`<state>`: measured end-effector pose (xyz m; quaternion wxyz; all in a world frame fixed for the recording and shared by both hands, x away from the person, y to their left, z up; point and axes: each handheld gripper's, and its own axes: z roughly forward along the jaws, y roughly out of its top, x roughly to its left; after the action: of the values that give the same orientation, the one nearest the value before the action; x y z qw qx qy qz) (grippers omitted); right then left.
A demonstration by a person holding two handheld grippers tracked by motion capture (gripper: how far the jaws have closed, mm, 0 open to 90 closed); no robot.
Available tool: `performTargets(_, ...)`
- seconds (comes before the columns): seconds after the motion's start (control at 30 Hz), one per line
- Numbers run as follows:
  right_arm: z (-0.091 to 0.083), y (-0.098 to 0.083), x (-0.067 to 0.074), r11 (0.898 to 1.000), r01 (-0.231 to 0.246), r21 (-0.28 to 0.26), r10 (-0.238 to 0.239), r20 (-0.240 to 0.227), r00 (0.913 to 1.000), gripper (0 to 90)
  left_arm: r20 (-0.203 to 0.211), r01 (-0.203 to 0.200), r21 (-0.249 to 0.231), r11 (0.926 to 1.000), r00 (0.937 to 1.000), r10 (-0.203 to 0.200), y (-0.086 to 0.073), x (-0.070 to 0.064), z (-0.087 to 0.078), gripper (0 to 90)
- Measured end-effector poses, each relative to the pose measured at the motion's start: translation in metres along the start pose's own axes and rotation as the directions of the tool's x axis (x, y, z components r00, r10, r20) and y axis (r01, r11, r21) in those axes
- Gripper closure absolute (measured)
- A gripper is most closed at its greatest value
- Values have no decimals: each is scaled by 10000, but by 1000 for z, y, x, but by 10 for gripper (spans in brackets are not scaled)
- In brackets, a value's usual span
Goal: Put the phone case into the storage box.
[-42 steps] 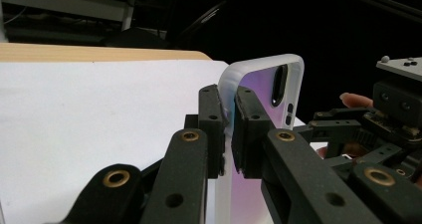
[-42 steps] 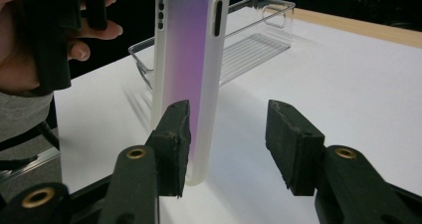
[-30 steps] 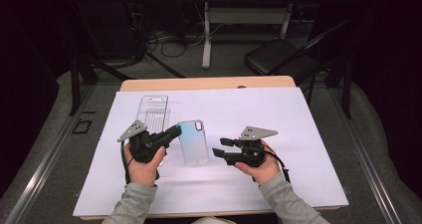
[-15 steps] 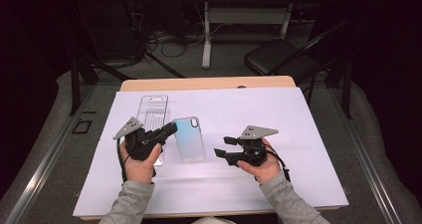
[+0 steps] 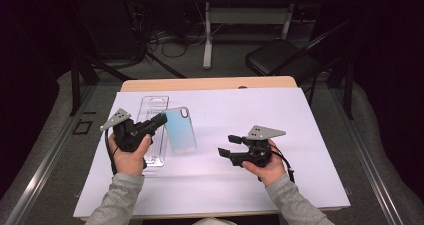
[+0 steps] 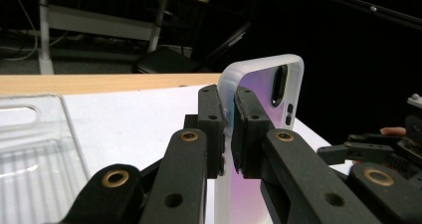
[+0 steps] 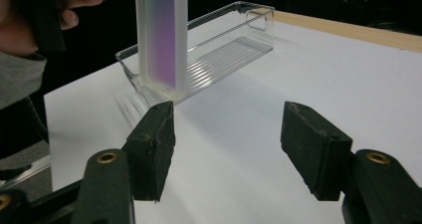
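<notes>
My left gripper (image 5: 161,119) is shut on the long edge of a translucent phone case (image 5: 180,132) with a blue-to-purple tint, holding it tilted above the white sheet. In the left gripper view the pads (image 6: 213,109) pinch the case (image 6: 261,84) just below its camera cutout. A clear plastic packaging tray (image 5: 152,105) lies flat under and beside that hand. My right gripper (image 5: 227,145) rests to the right, apart from the case; its jaws have just been opening and nothing lies between them (image 7: 229,129). The case (image 7: 161,40) hangs upright in front of the tray (image 7: 224,40).
A white paper sheet (image 5: 300,115) covers the wooden table (image 5: 210,83), with bare room at its centre and right. Beyond the far edge stand a black chair (image 5: 280,60) and a desk frame with cables on the floor.
The left gripper has raised the phone case off the sheet and carried it left, over the clear tray. The right gripper's jaws have spread wider while that hand stayed put.
</notes>
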<state>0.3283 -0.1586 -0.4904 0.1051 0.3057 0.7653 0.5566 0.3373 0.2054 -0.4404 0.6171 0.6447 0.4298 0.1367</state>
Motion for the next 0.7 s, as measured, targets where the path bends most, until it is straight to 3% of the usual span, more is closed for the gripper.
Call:
performTargets(0.1,-2,0,-1,9999,128,-13,-127,177,9998,312,-30,63,-22,10000,10000,-63,6,5,-3,842)
performTargets(0.3,-8,-2,-4,9999,-141,-25,141,55,9999,217,-196,-104,-79,9999,9998,102,19,14,-7,842)
performTargets(0.4,-13,-3,-5,9998,-223,4,223,331,9992,172,-320,-330,-130,9994,9990,326,28,18,-10,842)
performTargets(0.7,-23,-6,-11,9976,-626,-279,642,613,9961,146,-578,-589,-176,9981,9967,578,43,28,-12,841)
